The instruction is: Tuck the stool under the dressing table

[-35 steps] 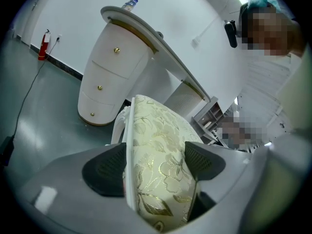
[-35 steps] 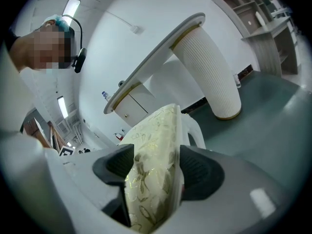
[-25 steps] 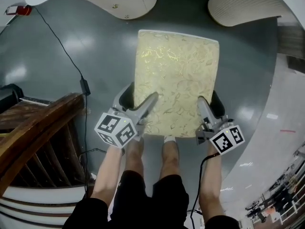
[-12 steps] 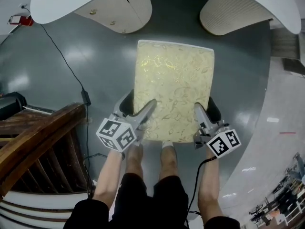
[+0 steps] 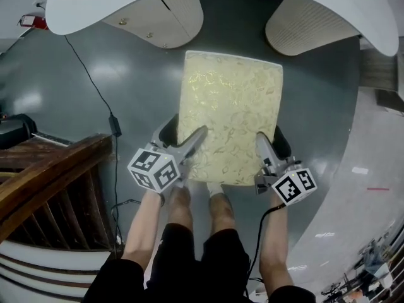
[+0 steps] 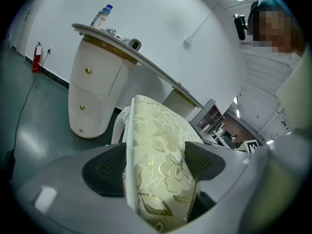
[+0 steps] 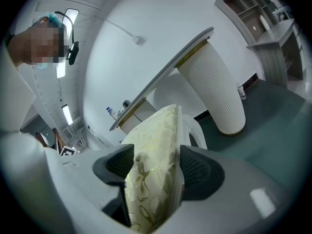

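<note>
Right, head view first: cream-and-gold upholstered stool [image 5: 230,115] in the middle of the frame on the grey floor [image 5: 126,106]. Its far edge lies level with the fronts of the dressing table's two pedestals and lined up with the gap between them. The dressing table [image 5: 126,5] arcs across the top of the frame, with the drawer pedestal [image 5: 164,21] at upper left and the ribbed pedestal [image 5: 309,24] at upper right. Left gripper [image 5: 185,131] is on the stool's near-left side. In its own view I see the jaws clamped on the cushioned seat edge, one pad on top and one under the white frame. Right gripper [image 5: 271,139] is on the near-right side, and its view shows the jaws pinching the seat edge the same way. A bottle [image 6: 101,16] stands on the tabletop at upper left of the left gripper view. A black cable [image 5: 95,87] runs across the floor at left, and a dark wooden railing [image 5: 50,175] fills the lower-left corner. The person's legs show at bottom centre, just behind the stool.
</note>
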The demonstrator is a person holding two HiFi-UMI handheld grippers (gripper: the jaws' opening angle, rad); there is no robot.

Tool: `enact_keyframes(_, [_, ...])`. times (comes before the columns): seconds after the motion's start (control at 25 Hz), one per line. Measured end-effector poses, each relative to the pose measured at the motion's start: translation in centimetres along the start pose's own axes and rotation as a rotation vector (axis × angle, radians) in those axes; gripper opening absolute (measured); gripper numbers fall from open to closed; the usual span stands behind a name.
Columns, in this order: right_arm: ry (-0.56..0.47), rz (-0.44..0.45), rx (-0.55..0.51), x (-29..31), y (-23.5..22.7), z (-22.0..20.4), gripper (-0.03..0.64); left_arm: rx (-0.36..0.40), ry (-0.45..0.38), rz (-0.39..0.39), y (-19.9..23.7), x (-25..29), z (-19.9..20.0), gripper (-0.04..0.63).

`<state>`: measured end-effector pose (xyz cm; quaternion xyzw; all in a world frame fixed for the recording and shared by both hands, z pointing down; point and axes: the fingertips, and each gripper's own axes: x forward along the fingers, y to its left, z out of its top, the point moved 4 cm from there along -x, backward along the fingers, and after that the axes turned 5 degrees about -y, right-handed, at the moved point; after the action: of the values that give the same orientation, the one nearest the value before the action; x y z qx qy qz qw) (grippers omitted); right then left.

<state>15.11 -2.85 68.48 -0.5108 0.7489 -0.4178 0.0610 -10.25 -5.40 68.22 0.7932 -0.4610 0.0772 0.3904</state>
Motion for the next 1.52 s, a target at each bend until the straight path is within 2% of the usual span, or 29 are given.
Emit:
enact_keyframes(0.8, [-0.034,0.017,-0.063,-0.24,0.55,0.08,0.296,-0.005,-0.057,-0.048,0.36,-0.05,-0.53,0.385])
enact_keyframes(1.52, [-0.039,0.046,-0.094,-0.28,0.8,0.39,0.295,-0.004,-0.104,-0.048,0.14,-0.57,-0.75,0.383])
